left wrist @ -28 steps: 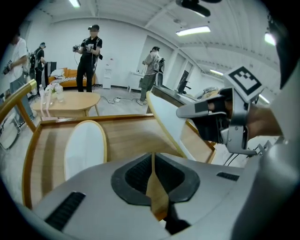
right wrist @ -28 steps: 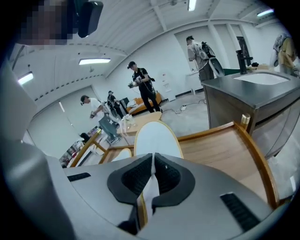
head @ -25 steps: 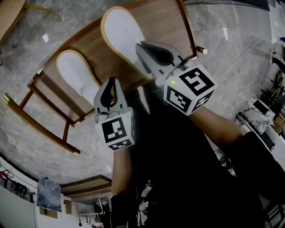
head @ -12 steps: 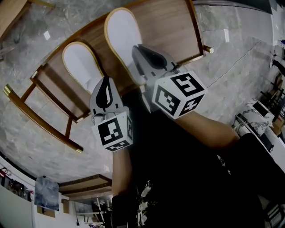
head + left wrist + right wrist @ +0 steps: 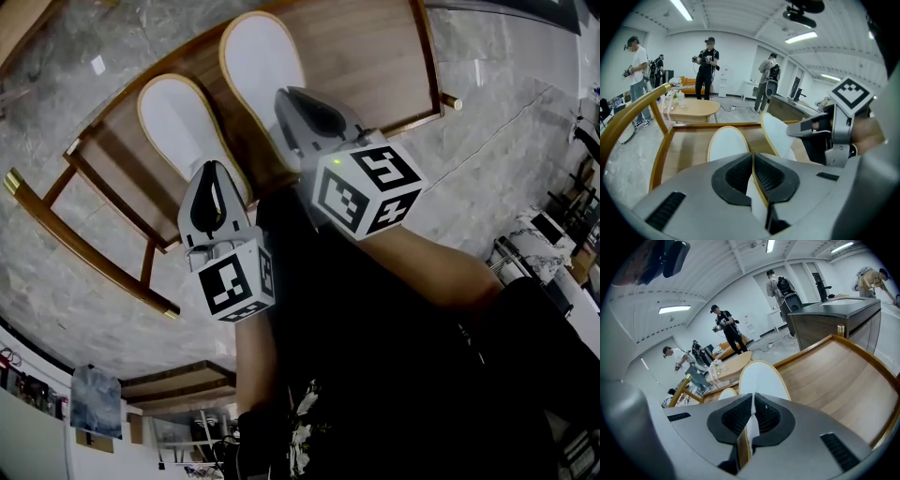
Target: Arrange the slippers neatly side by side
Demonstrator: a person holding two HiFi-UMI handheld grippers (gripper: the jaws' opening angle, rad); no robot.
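Two white slippers with tan rims lie soles-up on a wooden rack (image 5: 375, 56). My left gripper (image 5: 210, 180) is shut on the heel edge of the left slipper (image 5: 183, 122). My right gripper (image 5: 292, 111) is shut on the heel edge of the right slipper (image 5: 262, 70). In the left gripper view the thin rim runs between the pads of the left gripper (image 5: 752, 161), with the left slipper (image 5: 727, 143) ahead and the right slipper (image 5: 776, 133) and right gripper (image 5: 806, 126) beside it. The right gripper view shows the right gripper (image 5: 752, 411) on the right slipper (image 5: 761, 378), the left slipper (image 5: 725, 393) beyond.
The rack has golden wooden rails (image 5: 84, 248) and stands on a marble floor (image 5: 84, 309). A round wooden table (image 5: 691, 108) and several standing people are in the background. A dark counter (image 5: 834, 315) stands beyond the rack's far edge.
Both grippers have shifted to the left across the rack with the slippers in them. The two slippers now lie closer together and more nearly parallel.
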